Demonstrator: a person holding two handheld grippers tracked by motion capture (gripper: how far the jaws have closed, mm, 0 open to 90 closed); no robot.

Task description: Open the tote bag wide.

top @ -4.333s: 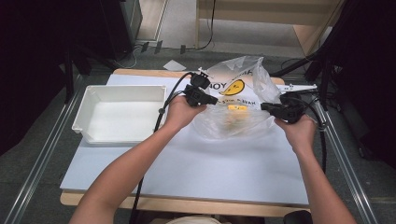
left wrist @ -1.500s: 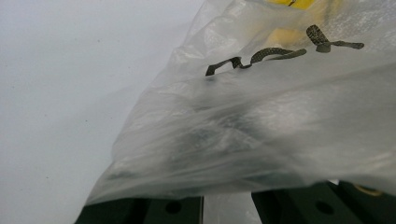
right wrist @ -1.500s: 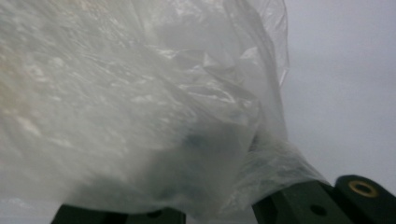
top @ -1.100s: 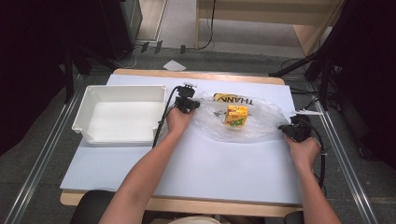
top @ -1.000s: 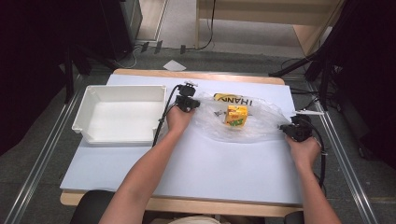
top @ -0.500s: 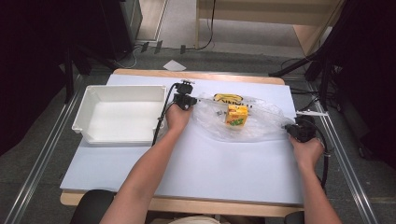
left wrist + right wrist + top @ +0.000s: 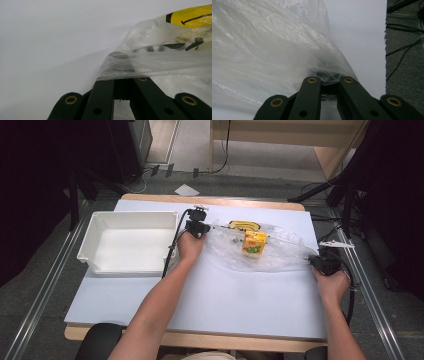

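A clear plastic bag (image 7: 280, 257) with a yellow smiley print lies spread flat on the white table top (image 7: 210, 305). Inside it sits a small yellow carton (image 7: 254, 243). My left gripper (image 7: 205, 228) is at the bag's left end, shut on its edge. In the left gripper view, film of the bag (image 7: 170, 60) bunches over the left gripper's (image 7: 122, 81) closed jaw tips. My right gripper (image 7: 314, 262) is at the bag's right end near the table's right edge. In the right gripper view, the right gripper (image 7: 329, 80) pinches the bag (image 7: 269, 50).
An empty white bin (image 7: 100, 266) stands on the left of the table, just beside my left hand. The left gripper's cable (image 7: 172, 245) trails along the bin's right wall. Cables lie on the grey floor (image 7: 407, 50) past the table's right edge.
Some seconds ago the bag hung raised between both grippers; now it lies stretched flat. Over the last second my right gripper drifted slightly right, and the left one hardly moved.
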